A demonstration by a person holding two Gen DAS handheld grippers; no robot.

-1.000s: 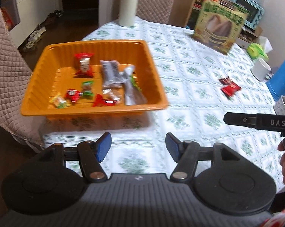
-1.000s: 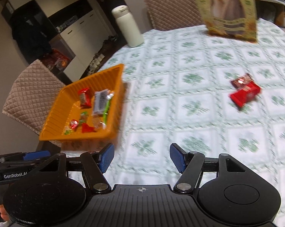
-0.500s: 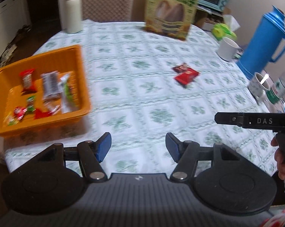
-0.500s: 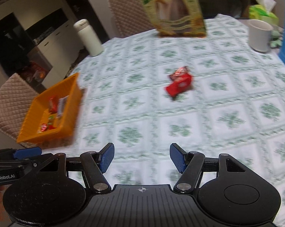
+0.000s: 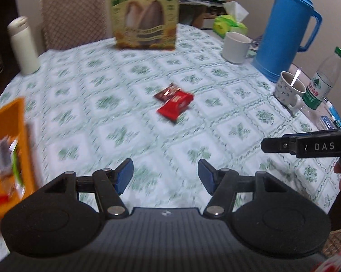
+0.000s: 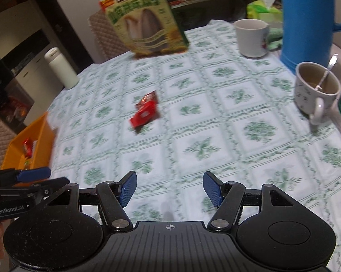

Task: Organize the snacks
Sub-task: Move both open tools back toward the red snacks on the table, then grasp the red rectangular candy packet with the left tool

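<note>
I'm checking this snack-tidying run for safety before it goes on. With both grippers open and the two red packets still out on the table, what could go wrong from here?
1. The bright red snack packet overlaps the darker red wrapper; a pinch might catch only one, or drag the other.
2. The patterned mug with a spoon stands near the right gripper; a wide swing could tip it.
3. The orange plastic tray sits at the table edge; a bump from the left gripper might push it off.

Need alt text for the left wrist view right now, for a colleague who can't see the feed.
The open, empty left tool faces two red snack packets lying together mid-table on a green-patterned tablecloth. An orange tray of snacks sits at the left edge; a blue thermos, mugs and a seed box stand behind.
</note>
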